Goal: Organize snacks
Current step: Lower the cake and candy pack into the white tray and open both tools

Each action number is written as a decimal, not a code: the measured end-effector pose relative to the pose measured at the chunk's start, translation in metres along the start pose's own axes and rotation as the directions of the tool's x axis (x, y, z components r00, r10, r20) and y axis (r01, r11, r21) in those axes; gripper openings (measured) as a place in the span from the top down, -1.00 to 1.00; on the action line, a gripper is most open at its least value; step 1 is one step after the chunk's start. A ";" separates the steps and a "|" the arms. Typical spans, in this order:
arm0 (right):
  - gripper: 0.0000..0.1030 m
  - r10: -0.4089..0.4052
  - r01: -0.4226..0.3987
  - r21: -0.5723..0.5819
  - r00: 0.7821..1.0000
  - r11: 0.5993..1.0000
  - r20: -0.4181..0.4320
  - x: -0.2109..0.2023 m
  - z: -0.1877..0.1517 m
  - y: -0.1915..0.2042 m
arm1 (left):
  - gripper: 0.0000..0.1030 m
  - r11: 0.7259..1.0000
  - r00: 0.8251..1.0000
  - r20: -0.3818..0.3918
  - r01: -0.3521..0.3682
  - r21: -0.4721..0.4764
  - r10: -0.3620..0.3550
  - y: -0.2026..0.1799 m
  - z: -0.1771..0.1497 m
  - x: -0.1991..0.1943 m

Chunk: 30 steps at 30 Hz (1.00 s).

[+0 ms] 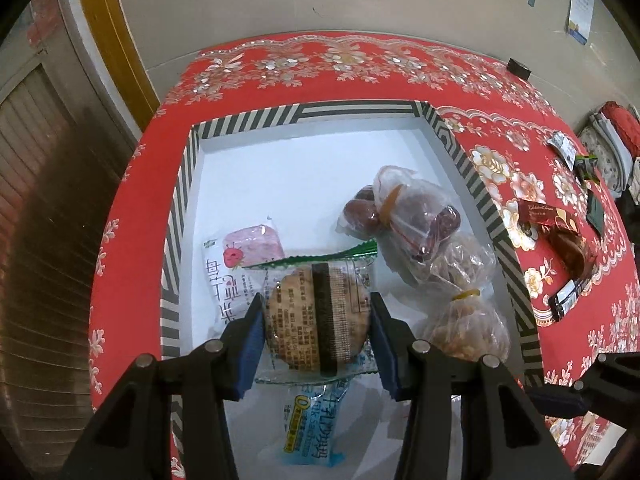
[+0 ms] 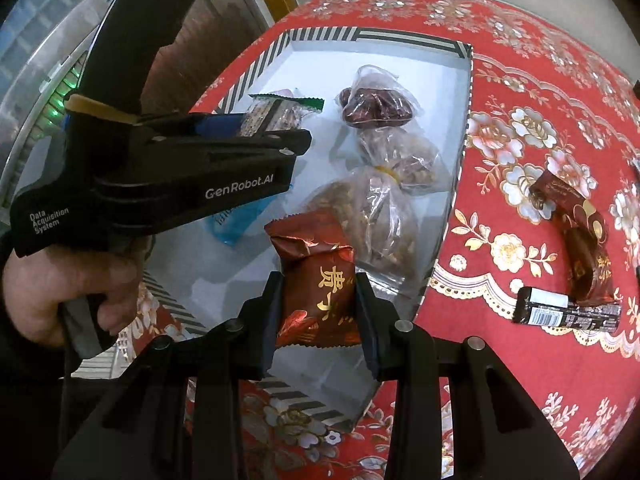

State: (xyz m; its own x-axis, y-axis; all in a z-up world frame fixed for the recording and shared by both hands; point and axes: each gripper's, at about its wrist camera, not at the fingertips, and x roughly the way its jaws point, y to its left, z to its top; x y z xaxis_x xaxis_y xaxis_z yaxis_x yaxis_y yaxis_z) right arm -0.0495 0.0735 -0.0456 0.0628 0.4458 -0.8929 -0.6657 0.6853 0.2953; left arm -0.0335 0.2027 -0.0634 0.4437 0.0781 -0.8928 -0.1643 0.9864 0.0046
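My left gripper (image 1: 318,316) is shut on a clear-wrapped round cracker packet (image 1: 316,312) and holds it above the striped box (image 1: 304,114) with a white floor. The box holds a pink candy packet (image 1: 240,256), a blue milk-snack packet (image 1: 308,428), a bag of red dates (image 1: 404,212) and a bag of nuts (image 1: 464,312). My right gripper (image 2: 319,300) is shut on a dark red snack packet (image 2: 320,276) with gold writing, above the box's near right corner (image 2: 436,268). The left gripper (image 2: 276,128) shows in the right wrist view.
On the red flowered tablecloth (image 2: 520,128) right of the box lie another dark red packet (image 2: 576,224) and a black bar packet (image 2: 568,312). Small packets (image 1: 568,148) lie near the table's far right edge. A wall and door frame (image 1: 112,40) stand behind.
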 end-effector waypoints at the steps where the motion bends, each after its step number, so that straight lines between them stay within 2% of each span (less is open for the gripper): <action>1: 0.34 0.000 0.000 0.000 1.000 1.000 -0.001 0.001 0.000 0.000 | 0.01 1.000 1.000 -0.001 0.002 -0.002 -0.002 0.000 0.000 0.000; 19: 0.32 -0.003 0.004 0.016 1.000 1.000 -0.009 0.007 0.001 0.000 | -0.01 1.000 1.000 -0.023 0.001 0.001 -0.001 -0.001 -0.002 0.008; 21: 0.32 0.010 -0.010 0.025 1.000 1.000 0.001 0.006 0.001 -0.001 | -0.08 1.000 1.000 -0.023 -0.005 0.004 0.005 -0.001 -0.002 0.008; 23: 0.32 0.029 -0.030 0.029 0.999 0.999 0.014 0.003 0.001 -0.001 | -0.30 1.000 1.000 -0.023 -0.012 -0.002 0.012 -0.001 -0.002 0.008; 25: 0.12 0.034 -0.035 0.026 0.999 0.999 0.032 0.000 0.000 0.000 | -0.39 1.000 1.000 -0.018 -0.017 -0.007 0.016 -0.001 -0.003 0.007; 26: -0.06 0.032 -0.034 0.027 0.999 0.999 0.042 -0.002 0.000 0.000 | -0.42 1.000 1.000 -0.018 -0.021 -0.010 0.020 0.000 -0.003 0.006; 30: -0.08 0.038 -0.042 0.050 0.996 0.998 0.078 -0.011 -0.003 -0.007 | -0.43 0.999 0.999 -0.026 -0.035 -0.022 0.035 0.002 -0.005 0.007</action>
State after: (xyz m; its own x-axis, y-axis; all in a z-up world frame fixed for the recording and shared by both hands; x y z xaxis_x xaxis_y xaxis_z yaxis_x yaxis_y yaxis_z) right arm -0.0482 0.0620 -0.0390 0.0954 0.5154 -0.8516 -0.6300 0.6936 0.3492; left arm -0.0347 0.2041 -0.0718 0.4144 0.1085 -0.9036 -0.1996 0.9795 0.0261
